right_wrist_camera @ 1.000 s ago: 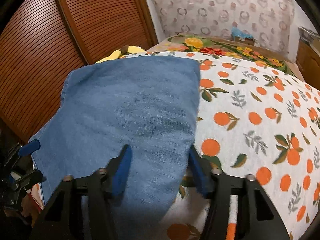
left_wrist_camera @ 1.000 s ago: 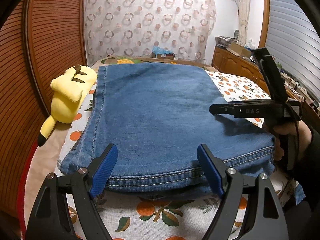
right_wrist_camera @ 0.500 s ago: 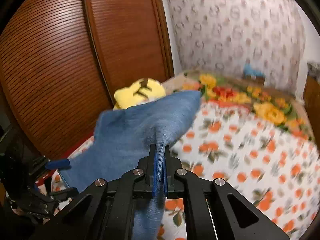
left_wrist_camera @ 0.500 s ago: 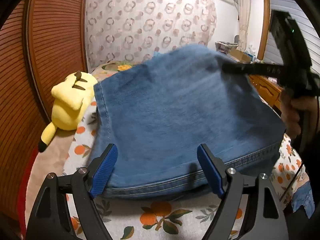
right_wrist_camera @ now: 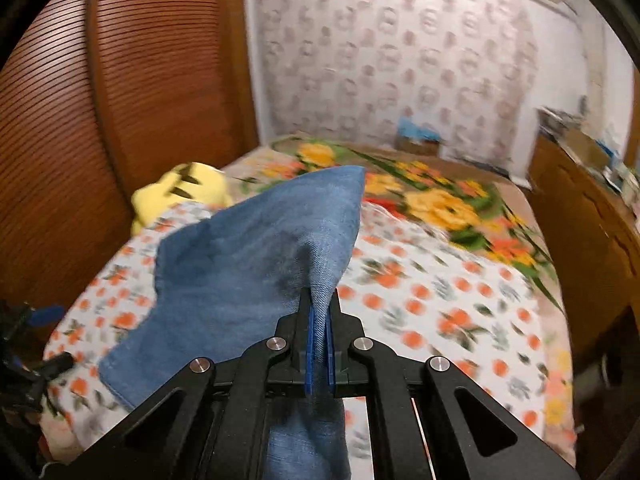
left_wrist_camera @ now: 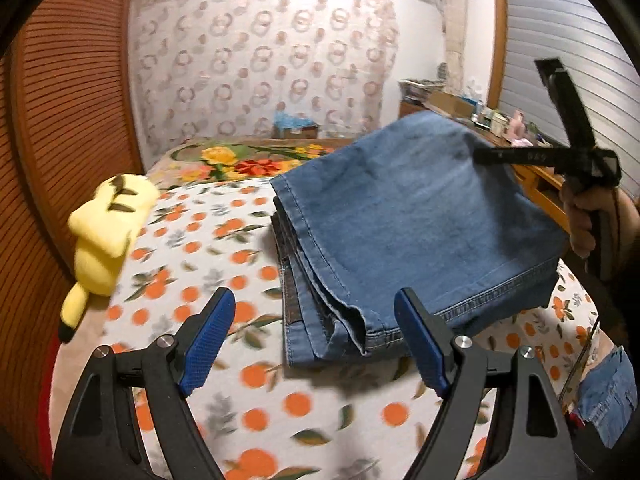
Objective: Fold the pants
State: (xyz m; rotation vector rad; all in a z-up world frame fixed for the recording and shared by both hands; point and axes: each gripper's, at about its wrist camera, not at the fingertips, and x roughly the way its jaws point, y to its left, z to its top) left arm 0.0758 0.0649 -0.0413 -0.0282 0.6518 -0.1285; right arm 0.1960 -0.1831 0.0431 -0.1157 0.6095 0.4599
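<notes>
In the right wrist view alone, right gripper [right_wrist_camera: 319, 344] pinches pants [right_wrist_camera: 248, 280].

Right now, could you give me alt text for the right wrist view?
Black tongs with blue pads are shut on a fold of blue jeans, lifting them above a bedspread printed with oranges. A yellow plush toy lies by the wooden doors.

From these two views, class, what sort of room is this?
Most likely a bedroom in a home: a bed under an orange-print sheet, a yellow plush toy beside a slatted wooden wardrobe door, and a cluttered wooden dresser.
</notes>
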